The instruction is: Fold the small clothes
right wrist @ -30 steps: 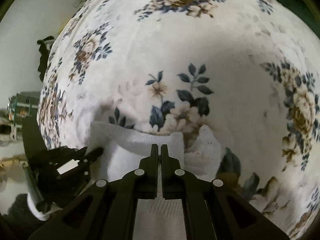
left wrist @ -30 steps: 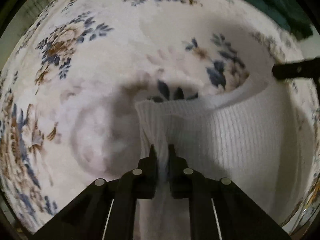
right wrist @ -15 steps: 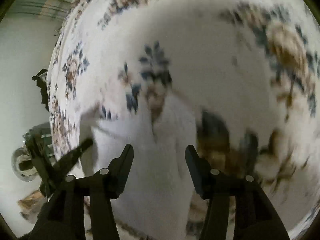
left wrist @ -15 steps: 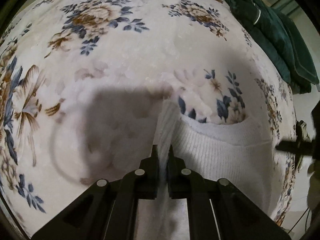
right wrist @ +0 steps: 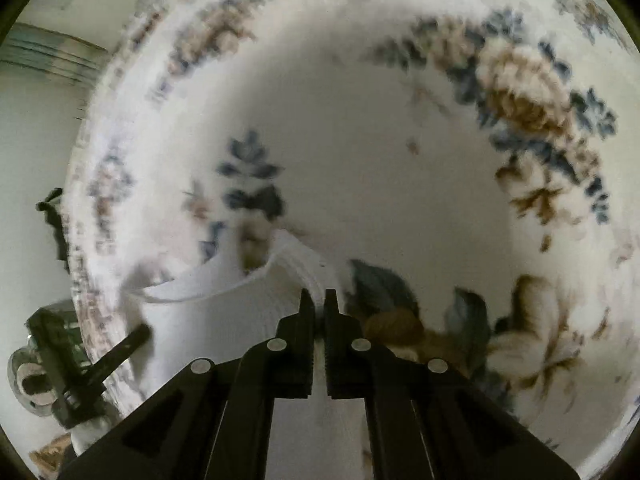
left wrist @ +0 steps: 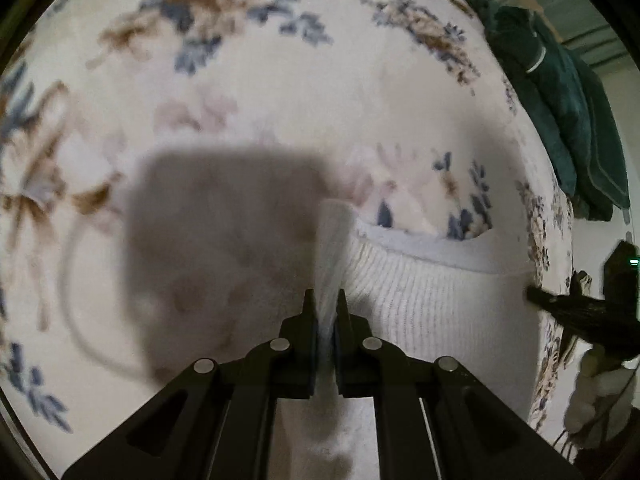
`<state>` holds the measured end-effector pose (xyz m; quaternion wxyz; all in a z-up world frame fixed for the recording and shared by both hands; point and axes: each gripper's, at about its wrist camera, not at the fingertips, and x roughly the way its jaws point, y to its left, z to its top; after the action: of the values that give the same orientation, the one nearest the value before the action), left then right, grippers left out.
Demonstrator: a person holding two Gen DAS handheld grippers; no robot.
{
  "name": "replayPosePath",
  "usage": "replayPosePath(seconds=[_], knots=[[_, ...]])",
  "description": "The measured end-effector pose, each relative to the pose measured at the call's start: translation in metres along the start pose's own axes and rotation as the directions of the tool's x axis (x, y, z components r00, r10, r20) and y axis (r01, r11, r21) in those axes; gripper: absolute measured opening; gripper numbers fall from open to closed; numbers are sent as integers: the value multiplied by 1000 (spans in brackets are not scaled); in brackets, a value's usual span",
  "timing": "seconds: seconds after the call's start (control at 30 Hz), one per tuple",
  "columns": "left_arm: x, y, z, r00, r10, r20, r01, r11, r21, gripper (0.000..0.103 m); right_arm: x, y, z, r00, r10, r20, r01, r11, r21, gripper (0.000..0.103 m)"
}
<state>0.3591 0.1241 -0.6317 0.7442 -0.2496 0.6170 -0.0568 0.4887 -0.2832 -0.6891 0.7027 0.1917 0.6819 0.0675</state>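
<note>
Right gripper point(right wrist: 319, 300) reclamped on white knit top point(left wrist: 432, 300), left gripper point(left wrist: 325, 300) pinching its other edge.

a floral blanket point(left wrist: 248, 92) bears a white knit garment point(left wrist: 432, 304) and folded green cloth point(left wrist: 560, 92).

left tool point(left wrist: 324, 300): clamped on white knit garment point(left wrist: 432, 304) | floral blanket point(left wrist: 280, 92) beneath | right tool point(left wrist: 560, 306) at garment's far edge
</note>
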Motion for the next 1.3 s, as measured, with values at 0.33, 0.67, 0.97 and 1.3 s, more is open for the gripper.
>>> replayPosePath(seconds=[0.33,0.67,0.97,1.3], knots=[[-65,21,-72,988,-157,-13,156,987,-21,58,-15,-40,-48,971,210,-118,-198,974,106,57],[-43,33,-186,978,-158,-138,149,986,-72,44,6,-67,-203,917,293,-271,-249,951,183,57],[-52,45,-173,978,-181,-99,172,980,-100,13,1,-63,-214,971,163,-175,-134,976,169,8],[-53,55,-127,958,-287,-7,283,949,-140,67,-4,-68,-179,946,300,-121,-280,947,160,95]])
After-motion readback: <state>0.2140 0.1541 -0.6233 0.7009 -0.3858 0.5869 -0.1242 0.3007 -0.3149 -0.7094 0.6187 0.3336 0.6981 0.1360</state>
